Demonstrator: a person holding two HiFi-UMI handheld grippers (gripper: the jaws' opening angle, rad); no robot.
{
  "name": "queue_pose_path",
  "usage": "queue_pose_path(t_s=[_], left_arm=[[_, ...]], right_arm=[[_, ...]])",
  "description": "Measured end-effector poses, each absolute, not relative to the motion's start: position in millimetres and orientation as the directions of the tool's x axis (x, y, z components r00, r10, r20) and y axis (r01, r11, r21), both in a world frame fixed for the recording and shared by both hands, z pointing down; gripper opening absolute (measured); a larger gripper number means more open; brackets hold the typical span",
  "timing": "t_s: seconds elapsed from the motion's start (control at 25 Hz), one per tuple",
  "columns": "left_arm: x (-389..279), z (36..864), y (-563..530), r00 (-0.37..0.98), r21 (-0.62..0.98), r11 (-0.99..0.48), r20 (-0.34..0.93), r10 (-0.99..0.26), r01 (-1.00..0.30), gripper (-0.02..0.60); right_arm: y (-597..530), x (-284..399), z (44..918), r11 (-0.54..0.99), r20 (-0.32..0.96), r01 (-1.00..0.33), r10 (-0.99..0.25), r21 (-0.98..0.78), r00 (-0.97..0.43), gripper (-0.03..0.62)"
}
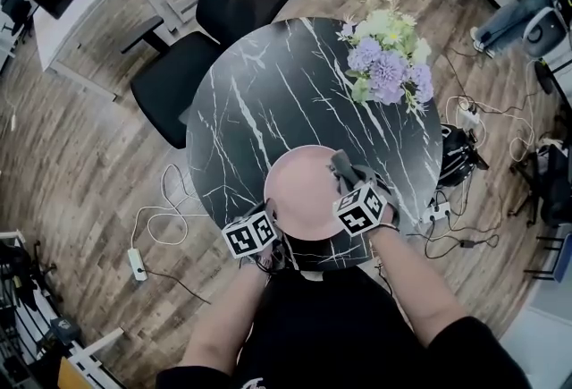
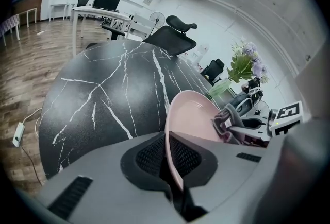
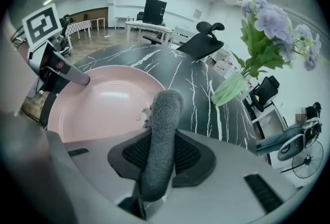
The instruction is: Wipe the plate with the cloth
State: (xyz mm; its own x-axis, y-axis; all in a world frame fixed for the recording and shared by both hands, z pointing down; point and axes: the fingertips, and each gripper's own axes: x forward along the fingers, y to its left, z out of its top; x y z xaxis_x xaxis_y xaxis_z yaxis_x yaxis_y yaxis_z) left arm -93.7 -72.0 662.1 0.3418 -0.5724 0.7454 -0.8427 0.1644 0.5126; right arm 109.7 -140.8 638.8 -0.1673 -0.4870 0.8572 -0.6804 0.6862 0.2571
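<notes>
Left gripper [image 2: 172, 176] pinches the near-left rim of the pink plate [image 1: 299, 190], which sits at the near edge of the black table [image 1: 250, 92]. Right gripper [image 3: 157, 158] is clamped on the grey cloth [image 3: 164, 115] over the plate's right side. From above, the gripper mostly hides the cloth.

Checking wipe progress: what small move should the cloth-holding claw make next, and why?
Probably sweep the cloth in the right claw across the pink plate toward its middle: the left claw clamps the plate's near rim, and the cloth sits only at its right-hand edge.
</notes>
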Motion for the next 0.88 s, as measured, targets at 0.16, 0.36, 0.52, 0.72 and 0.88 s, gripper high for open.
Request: queue_pose_path(t_s=[0.16, 0.36, 0.52, 0.72, 0.88], left_arm=[[-94.5, 662.1, -73.1, 0.326, 0.494, 0.167, 0.755, -0.568, -0.853, 0.029], [-105.0, 652.7, -78.8, 0.263, 0.405, 0.119, 0.761, -0.593, -0.906, 0.032], [-110.2, 632.6, -81.3, 0.203, 0.318, 0.066, 0.737, -0.645, -0.946, 0.079], [-110.7, 595.3, -80.1, 0.144, 0.243, 0.033, 0.671, -0.728, -0.969, 0.081], [-101.6, 559.6, -68.7, 0.114, 0.211, 0.021, 0.606, -0.787, -0.977, 0.043]], right_arm=[[-153.7, 113.7, 623.0, 0.661, 0.815, -0.691, -0.55, 0.292, -0.181, 0.109], [-167.0, 122.7, 598.5, 0.629, 0.76, -0.741, -0.595, 0.236, -0.262, 0.107], [-166.3, 119.0, 576.4, 0.599, 0.666, -0.8, -0.583, -0.035, -0.465, 0.107], [-153.1, 113.0, 548.1, 0.654, 0.551, -0.74, -0.564, -0.156, -0.615, 0.108], [-136.9, 109.5, 523.3, 0.72, 0.489, -0.678, -0.543, -0.146, -0.682, 0.107]])
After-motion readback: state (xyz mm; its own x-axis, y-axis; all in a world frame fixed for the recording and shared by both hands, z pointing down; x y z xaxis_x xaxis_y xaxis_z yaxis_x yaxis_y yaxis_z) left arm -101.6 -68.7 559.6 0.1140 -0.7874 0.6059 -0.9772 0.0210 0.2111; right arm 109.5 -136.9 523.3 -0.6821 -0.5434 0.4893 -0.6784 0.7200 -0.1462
